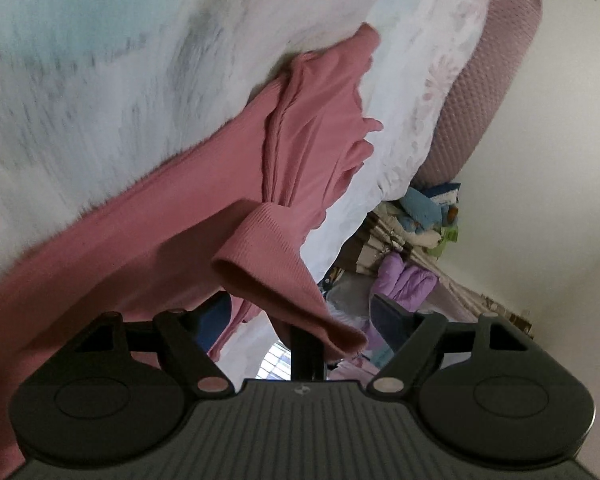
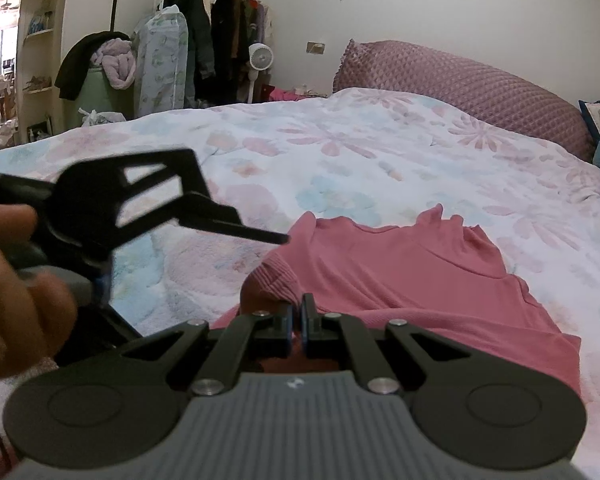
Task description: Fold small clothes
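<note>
Right gripper (image 2: 301, 312): fingers nearly together at lower centre of the right view, pinching pink fabric of the top (image 2: 400, 276) at its near edge. A ribbed cuff (image 2: 274, 276) bulges just left of the tips, so the grip looks to be on or beside the sleeve end, probably to anchor that side while the other tool works.

Left gripper (image 1: 306, 344): in its own view the cuff (image 1: 268, 264) hangs down over the centre, between spread linkages. One finger (image 1: 392, 320) shows at lower right and the other is hidden, so I can't tell the gap or whether it has the cloth. In the right view it sits at middle left, blurred (likely moving), tip (image 2: 276, 237) just touching or beside the top's left shoulder, hand (image 2: 8, 280) at far left.

Top lies on the floral duvet (image 2: 380, 152), collar toward the pillow (image 2: 460, 84) at upper right. Judgement: sleeve fold under way, body not yet folded.
</note>
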Demonstrator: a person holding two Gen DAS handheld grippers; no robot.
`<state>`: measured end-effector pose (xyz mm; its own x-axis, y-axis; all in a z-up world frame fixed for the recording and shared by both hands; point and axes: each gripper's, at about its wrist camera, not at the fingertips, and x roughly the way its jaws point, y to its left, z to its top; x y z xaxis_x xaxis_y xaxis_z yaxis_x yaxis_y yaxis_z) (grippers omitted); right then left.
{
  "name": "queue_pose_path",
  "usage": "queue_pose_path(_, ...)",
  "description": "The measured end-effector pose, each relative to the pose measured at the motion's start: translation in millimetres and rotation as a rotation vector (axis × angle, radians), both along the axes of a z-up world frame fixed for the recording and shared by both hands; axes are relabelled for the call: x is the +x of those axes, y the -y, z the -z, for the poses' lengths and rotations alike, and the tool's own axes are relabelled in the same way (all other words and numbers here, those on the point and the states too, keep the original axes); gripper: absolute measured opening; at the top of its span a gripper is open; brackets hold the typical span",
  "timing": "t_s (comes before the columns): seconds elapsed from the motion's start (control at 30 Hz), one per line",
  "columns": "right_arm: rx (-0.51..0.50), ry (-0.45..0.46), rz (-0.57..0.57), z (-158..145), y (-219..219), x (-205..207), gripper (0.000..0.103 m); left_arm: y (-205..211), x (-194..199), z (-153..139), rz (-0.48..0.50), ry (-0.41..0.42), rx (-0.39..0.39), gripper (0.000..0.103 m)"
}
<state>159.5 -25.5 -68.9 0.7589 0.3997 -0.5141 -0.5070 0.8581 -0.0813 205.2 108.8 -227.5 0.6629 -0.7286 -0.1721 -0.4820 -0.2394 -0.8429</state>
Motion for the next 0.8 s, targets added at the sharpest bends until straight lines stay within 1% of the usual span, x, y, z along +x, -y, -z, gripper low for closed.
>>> queue_pose_path(0.1, 0.003, 0.003, 0.002, -2, 2, -3, 0.0, 5, 7, 0, -0.022, -0.016, 0.002, 0.09)
queue_pose_path(0.13, 0.004, 0.004, 0.002, -3, 3, -4, 0.0, 4, 8, -1, -0.032, -0.015, 0.003, 0.087)
queue_pose_path(0.17, 0.005, 0.005, 0.003, -4, 4, -4, 0.0, 4, 10, -3, -0.043, -0.008, 0.008, 0.074)
queue_pose_path(0.2, 0.006, 0.008, 0.003, -5, 6, -6, 0.0, 1, 9, -7, -0.043, 0.006, 0.026, 0.05)
queue_pose_path(0.23, 0.008, 0.011, 0.003, -6, 7, -7, 0.0, -2, 11, -12, -0.029, 0.022, 0.063, 0.037)
queue_pose_path(0.27, 0.011, 0.014, 0.001, -7, 8, -9, 0.0, -4, 15, -18, -0.005, 0.04, 0.112, 0.014)
queue_pose_path(0.3, 0.015, 0.017, -0.005, -8, 10, -10, 0.0, -6, 19, -25, 0.018, 0.058, 0.165, 0.004)
queue_pose_path(0.33, 0.016, 0.021, -0.012, -10, 11, -12, 0.0, -8, 20, -32, 0.031, 0.075, 0.206, 0.004)
queue_pose_path(0.5, -0.028, 0.045, -0.06, -15, 9, -23, 0.0, -25, 23, -67, 0.073, 0.215, 0.396, 0.003)
queue_pose_path(0.6, -0.047, 0.057, -0.094, -17, 4, -30, 0.0, -33, 15, -85, 0.104, 0.304, 0.528, 0.003)
queue_pose_path(0.67, -0.064, 0.063, -0.121, -17, -3, -33, 0.0, -36, 11, -94, 0.119, 0.364, 0.637, 0.003)
queue_pose_path(0.73, -0.083, 0.058, -0.139, -15, -11, -33, 0.0, -40, 8, -97, 0.131, 0.394, 0.701, 0.003)
queue_pose_path(0.8, -0.102, 0.045, -0.147, -10, -20, -31, 0.0, -42, 10, -98, 0.152, 0.402, 0.768, 0.003)
